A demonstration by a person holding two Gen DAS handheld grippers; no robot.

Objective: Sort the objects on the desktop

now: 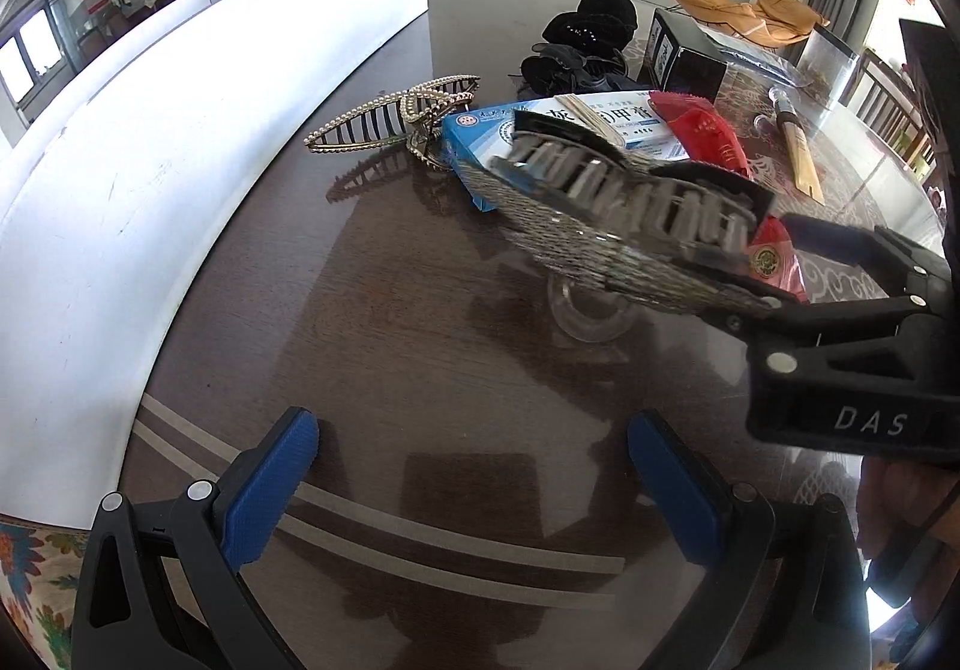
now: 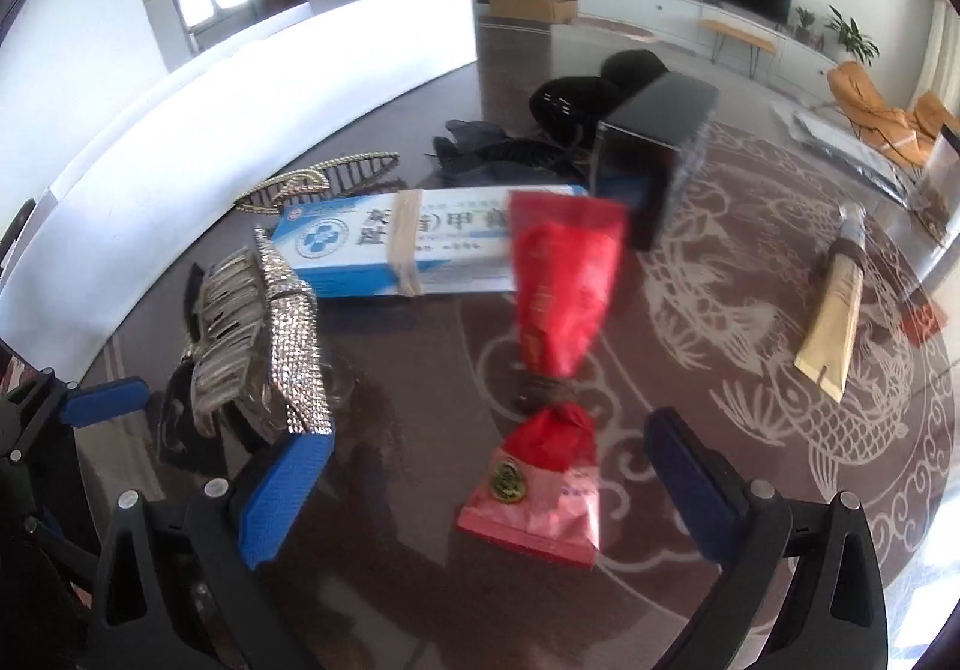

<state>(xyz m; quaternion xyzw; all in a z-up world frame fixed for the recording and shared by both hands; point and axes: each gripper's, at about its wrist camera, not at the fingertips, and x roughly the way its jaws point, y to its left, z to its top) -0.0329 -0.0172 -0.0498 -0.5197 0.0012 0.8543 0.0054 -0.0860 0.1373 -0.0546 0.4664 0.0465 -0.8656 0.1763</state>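
A rhinestone hair claw (image 1: pixel 624 214) hangs tilted above the dark table, touching the tip of my right gripper's finger (image 1: pixel 780 304); in the right wrist view the claw (image 2: pixel 270 334) rests on the left blue finger (image 2: pixel 288 490), not between the pads. My right gripper (image 2: pixel 486 490) is open over a red candy pouch (image 2: pixel 540 490). My left gripper (image 1: pixel 474 490) is open and empty over bare table. A pearl hair claw (image 1: pixel 396 117), a blue-white medicine box (image 2: pixel 420 244) and a second red pouch (image 2: pixel 558 280) lie behind.
A white board (image 1: pixel 150 159) curves along the table's left side. A black box (image 2: pixel 654 153), black hats (image 1: pixel 594 21) and dark cloth lie at the back. A tan tube (image 2: pixel 834 298) lies right. A glass stand (image 1: pixel 591 310) sits under the claw.
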